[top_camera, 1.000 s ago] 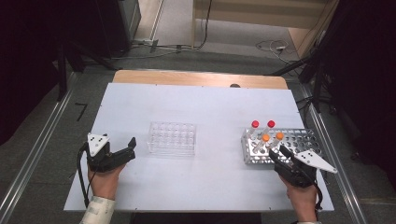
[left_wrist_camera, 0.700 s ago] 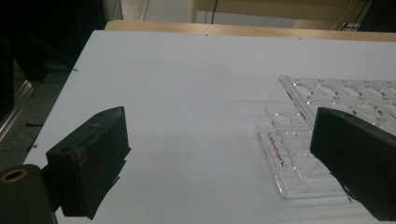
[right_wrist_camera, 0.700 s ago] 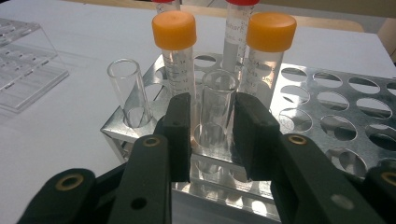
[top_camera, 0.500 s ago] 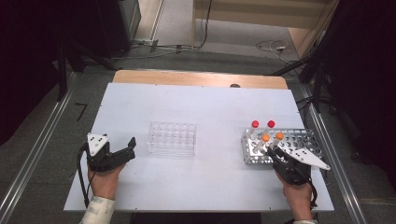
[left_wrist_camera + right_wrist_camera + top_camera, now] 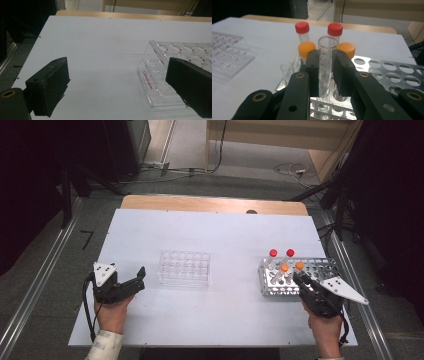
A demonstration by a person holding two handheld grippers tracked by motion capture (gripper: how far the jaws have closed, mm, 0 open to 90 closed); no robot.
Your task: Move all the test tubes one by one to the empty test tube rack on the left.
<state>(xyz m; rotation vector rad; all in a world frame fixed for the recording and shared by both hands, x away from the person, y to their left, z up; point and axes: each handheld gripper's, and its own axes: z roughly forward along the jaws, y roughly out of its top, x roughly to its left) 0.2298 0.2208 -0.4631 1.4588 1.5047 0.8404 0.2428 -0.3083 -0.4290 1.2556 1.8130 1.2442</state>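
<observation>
My right gripper (image 5: 326,65) is shut on a clear uncapped glass tube (image 5: 325,50), which stands upright over the near left part of the metal rack (image 5: 387,70). Its jaws have just been closing with this tube between them. Behind it stand two red-capped tubes (image 5: 302,27) and two orange-capped tubes (image 5: 306,47). Another uncapped tube (image 5: 286,70) stands at the rack's left corner. In the high view the right gripper (image 5: 298,279) is at the metal rack's (image 5: 320,267) near edge. My left gripper (image 5: 117,72) is open on the table, beside the clear plastic rack (image 5: 172,50).
The clear plastic rack (image 5: 184,267) sits at the middle of the white table (image 5: 225,235), with no tubes in it. Most holes of the metal rack are free. A wooden strip (image 5: 210,204) runs along the far edge. Dark floor and cables lie beyond.
The right gripper's jaws have drawn together at the metal rack's near edge and the hand has risen slightly. The left gripper has stayed where it was.
</observation>
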